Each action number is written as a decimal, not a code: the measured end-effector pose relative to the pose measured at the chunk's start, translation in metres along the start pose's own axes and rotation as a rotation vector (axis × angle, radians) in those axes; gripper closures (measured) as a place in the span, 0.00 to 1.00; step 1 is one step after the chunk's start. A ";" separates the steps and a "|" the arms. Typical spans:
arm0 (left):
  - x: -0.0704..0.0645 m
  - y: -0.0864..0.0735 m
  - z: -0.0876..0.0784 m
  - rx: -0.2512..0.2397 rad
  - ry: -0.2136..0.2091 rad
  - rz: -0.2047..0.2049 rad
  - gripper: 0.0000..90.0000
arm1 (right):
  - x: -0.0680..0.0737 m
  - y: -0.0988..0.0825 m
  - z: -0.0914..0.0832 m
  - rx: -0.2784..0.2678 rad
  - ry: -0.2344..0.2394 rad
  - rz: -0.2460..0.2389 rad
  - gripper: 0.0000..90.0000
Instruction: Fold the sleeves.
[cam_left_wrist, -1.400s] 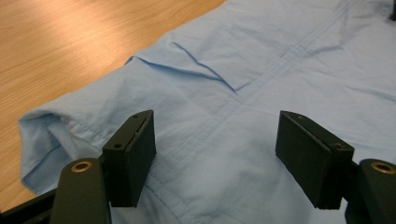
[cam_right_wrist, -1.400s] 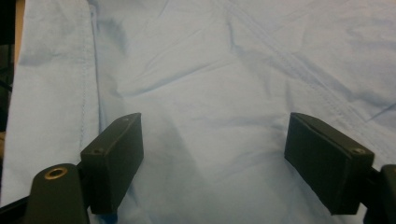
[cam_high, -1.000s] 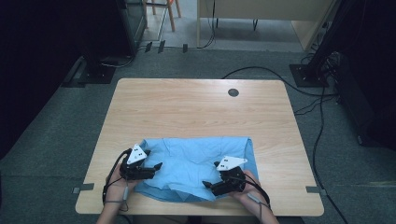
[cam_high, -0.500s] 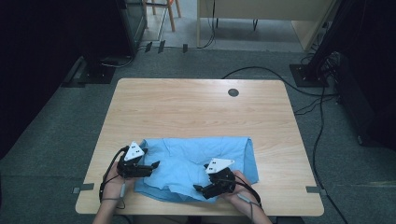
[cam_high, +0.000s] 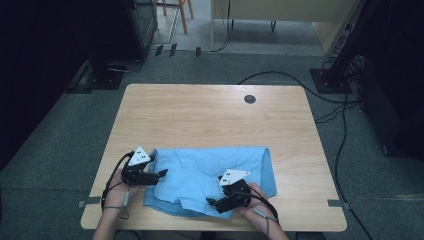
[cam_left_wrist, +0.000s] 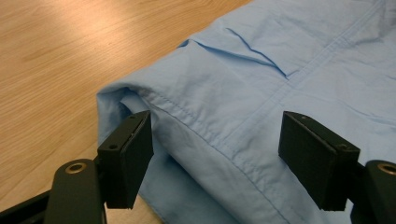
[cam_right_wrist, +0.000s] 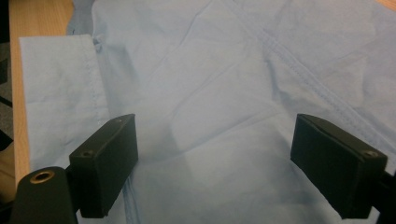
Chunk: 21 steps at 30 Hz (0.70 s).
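Note:
A light blue shirt (cam_high: 210, 167) lies folded flat near the front edge of the wooden table (cam_high: 210, 120). My left gripper (cam_high: 161, 173) is at the shirt's left edge and points right, open. In the left gripper view the shirt's folded, stitched edge (cam_left_wrist: 219, 135) lies between its open jaws (cam_left_wrist: 215, 158), and no pad presses on it. My right gripper (cam_high: 210, 201) hovers over the shirt's front edge, pointing left. In the right gripper view its open jaws (cam_right_wrist: 212, 163) stand wide apart above the creased cloth (cam_right_wrist: 210, 70), with a hemmed flap (cam_right_wrist: 56, 84) at the left.
A black round grommet (cam_high: 249, 99) sits in the table top at the far side. Bare wood lies beyond the shirt and to its left (cam_left_wrist: 70, 46). Cables (cam_high: 345, 130) run over the grey floor on the right. The table's front edge is just below both hands.
My right gripper has shifted left along the shirt's front edge. The left gripper has drifted a little to the left and back at the shirt's left edge. Both stay open.

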<state>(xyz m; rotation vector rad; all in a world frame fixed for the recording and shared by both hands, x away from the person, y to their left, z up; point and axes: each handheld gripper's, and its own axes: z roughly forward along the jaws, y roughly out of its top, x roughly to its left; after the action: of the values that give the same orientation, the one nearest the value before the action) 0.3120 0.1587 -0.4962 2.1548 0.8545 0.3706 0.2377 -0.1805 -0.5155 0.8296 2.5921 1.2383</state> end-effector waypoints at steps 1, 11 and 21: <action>0.000 0.000 0.000 0.000 0.000 0.000 0.29 | 0.000 0.000 0.000 0.000 0.000 0.000 0.16; 0.011 0.006 -0.001 -0.021 -0.011 -0.017 0.29 | 0.011 0.008 0.010 -0.020 0.024 -0.007 0.16; 0.022 0.010 0.006 -0.028 -0.041 -0.011 0.29 | 0.017 0.006 0.016 0.010 0.035 -0.041 0.16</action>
<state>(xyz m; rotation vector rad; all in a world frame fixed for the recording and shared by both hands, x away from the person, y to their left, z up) 0.3359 0.1659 -0.4924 2.1237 0.8327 0.3297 0.2314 -0.1577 -0.5200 0.7590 2.6313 1.2411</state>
